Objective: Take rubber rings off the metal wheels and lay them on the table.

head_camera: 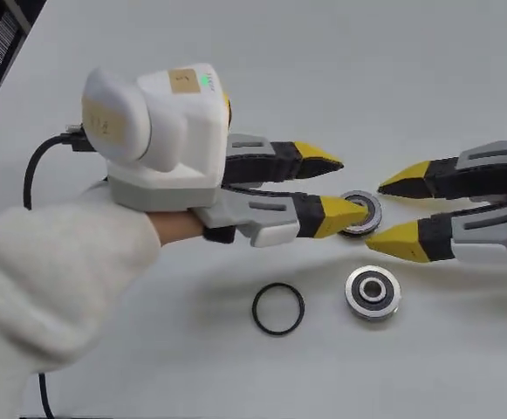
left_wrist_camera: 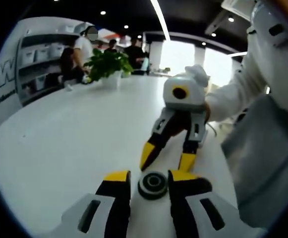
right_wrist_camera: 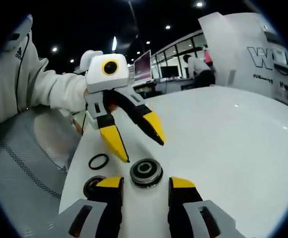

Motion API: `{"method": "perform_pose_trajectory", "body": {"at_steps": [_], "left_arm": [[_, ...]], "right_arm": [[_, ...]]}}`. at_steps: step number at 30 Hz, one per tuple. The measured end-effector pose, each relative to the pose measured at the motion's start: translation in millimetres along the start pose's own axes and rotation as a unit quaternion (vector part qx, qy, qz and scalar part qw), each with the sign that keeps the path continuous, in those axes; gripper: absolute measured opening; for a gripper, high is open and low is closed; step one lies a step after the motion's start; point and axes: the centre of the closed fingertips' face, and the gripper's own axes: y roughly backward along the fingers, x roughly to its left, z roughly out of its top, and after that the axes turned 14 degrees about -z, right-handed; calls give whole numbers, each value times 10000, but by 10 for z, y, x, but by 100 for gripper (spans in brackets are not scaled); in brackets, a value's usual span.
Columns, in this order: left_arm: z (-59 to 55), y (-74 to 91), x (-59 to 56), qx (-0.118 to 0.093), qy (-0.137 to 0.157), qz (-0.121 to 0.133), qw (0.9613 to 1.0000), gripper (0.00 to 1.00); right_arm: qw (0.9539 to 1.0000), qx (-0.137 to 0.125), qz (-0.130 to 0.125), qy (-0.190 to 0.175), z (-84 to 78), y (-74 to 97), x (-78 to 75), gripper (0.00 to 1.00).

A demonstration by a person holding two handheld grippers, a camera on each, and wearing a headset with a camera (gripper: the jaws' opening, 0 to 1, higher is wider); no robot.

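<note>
A metal wheel (head_camera: 360, 212) wearing a black rubber ring lies flat on the white table (head_camera: 393, 78). My left gripper (head_camera: 351, 187) comes in from the left, open, and its near jaw tip overlaps the wheel's edge. In the left gripper view the wheel (left_wrist_camera: 152, 184) sits between the left gripper's (left_wrist_camera: 151, 176) spread tips. My right gripper (head_camera: 375, 211) faces it from the right, open, with its tips on either side of the wheel. A second wheel (head_camera: 373, 291) and a loose black ring (head_camera: 277, 309) lie nearer me. The right gripper view shows the wheel (right_wrist_camera: 146, 172), the ring (right_wrist_camera: 98, 161) and the second wheel (right_wrist_camera: 91, 186).
A black cable (head_camera: 37, 166) trails from the left gripper's body toward the table's left edge. A potted plant (left_wrist_camera: 107, 65) stands at the table's far end, with people and shelves behind it. Bare white tabletop lies beyond the wheels.
</note>
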Motion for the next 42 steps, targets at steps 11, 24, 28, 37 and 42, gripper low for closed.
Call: {"method": "perform_pose_trajectory", "body": {"at_steps": [11,24,28,37,42], "left_arm": [[-138,-106,-63,243,91,-156,9995,19],[-176,-116,-47,281,70,-69,9996,13],[-176,-115,-48,262,6,-72,9996,13],[-180,-112,-46,314,-96,-83,9994,13],[-186,-106,-39,344,-127,-61,9993,13]], "right_arm": [[9999,4,24,105,-22,-16,-5,25],[9990,-41,-40,449,-32,-44,-9,19],[9987,-36,-55,515,-41,-38,-26,18],[9989,-7,-73,458,-56,-31,-35,15],[9990,17,-79,434,-79,-5,-55,9]]}}
